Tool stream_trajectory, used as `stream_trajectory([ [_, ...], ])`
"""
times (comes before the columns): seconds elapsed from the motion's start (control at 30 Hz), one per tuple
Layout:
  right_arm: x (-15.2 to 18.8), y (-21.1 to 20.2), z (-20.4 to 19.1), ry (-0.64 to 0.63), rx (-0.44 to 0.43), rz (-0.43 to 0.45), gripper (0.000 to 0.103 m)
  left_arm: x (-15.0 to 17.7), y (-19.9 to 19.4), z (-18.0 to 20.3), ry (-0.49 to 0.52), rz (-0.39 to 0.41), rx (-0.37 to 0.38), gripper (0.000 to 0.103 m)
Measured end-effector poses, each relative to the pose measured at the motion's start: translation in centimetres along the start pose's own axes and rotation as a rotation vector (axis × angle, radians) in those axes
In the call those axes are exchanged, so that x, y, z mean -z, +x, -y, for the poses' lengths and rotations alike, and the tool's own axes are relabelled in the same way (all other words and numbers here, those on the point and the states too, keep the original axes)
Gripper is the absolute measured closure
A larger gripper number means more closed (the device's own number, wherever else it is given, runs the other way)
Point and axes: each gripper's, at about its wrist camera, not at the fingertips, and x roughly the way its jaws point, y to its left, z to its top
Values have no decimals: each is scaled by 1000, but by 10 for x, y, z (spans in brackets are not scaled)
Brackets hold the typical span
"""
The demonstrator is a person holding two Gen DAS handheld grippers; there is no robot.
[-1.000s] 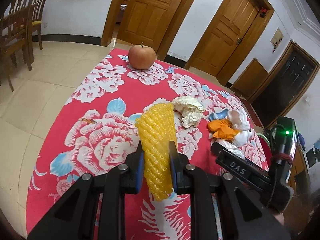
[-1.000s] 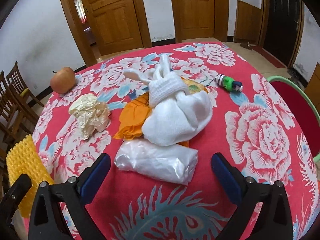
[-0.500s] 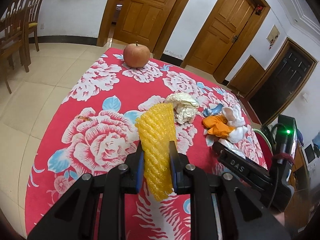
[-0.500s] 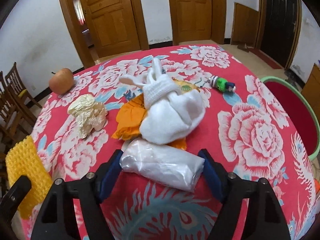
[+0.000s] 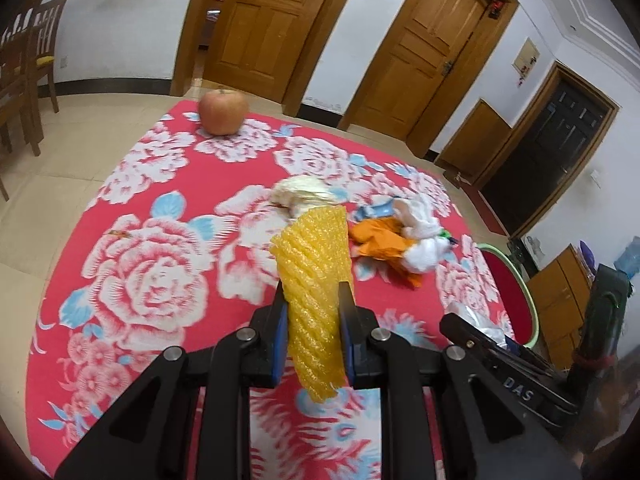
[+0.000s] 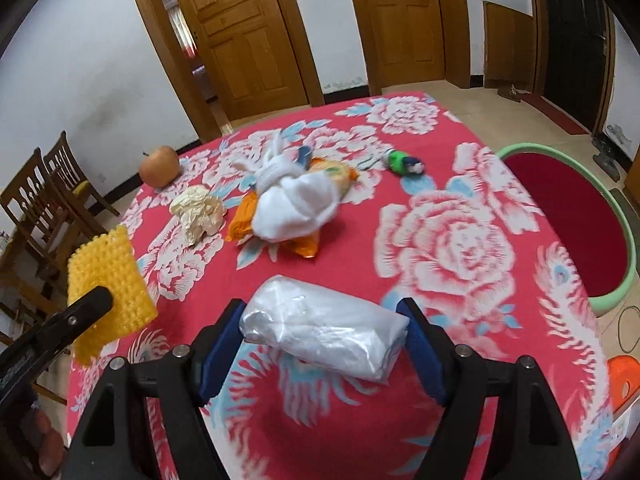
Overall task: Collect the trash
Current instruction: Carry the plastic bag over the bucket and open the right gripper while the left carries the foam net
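My left gripper [image 5: 313,308] is shut on a yellow foam fruit net [image 5: 314,280], held above the red floral tablecloth [image 5: 152,208]; the net also shows in the right wrist view [image 6: 106,276]. My right gripper [image 6: 324,320] is shut on a clear plastic bag [image 6: 324,330], lifted off the cloth. On the table lie a crumpled cream paper [image 6: 198,214], an orange wrapper [image 6: 244,222] under a white cloth bundle [image 6: 296,204], and a small green bottle [image 6: 402,162].
An apple [image 5: 222,112] stands at the table's far edge. A green-rimmed red stool [image 6: 576,216] stands right of the table. Wooden chairs [image 6: 44,200] stand to the left. Wooden doors line the back wall.
My right gripper closed on the plastic bag and lifted it back from the pile. My left gripper rose a little with the foam net.
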Motion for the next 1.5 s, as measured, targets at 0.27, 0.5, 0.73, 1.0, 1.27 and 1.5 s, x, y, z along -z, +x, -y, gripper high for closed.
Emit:
stream_trajectory([
  [0.27,-11,-37,53,72,-1,74,25,-4,7,50,56,-20,59,82],
  [0.5,-24,-60,98,130,22,137,25,-8,16,97,127,-35,92,82],
  [0.73,-35,-69,144,196,67,173,25,-10,29,138,178,-64,141,82],
  [1.0,-42,-59,198,304,124,169,25,-14,55,181,237,-102,182,82],
  [1.27,-40,-39,248,420,145,139,23,-11,94,220,291,-165,195,82],
  [1.5,-43,-30,274,466,136,122,19,-6,119,246,324,-205,198,82],
])
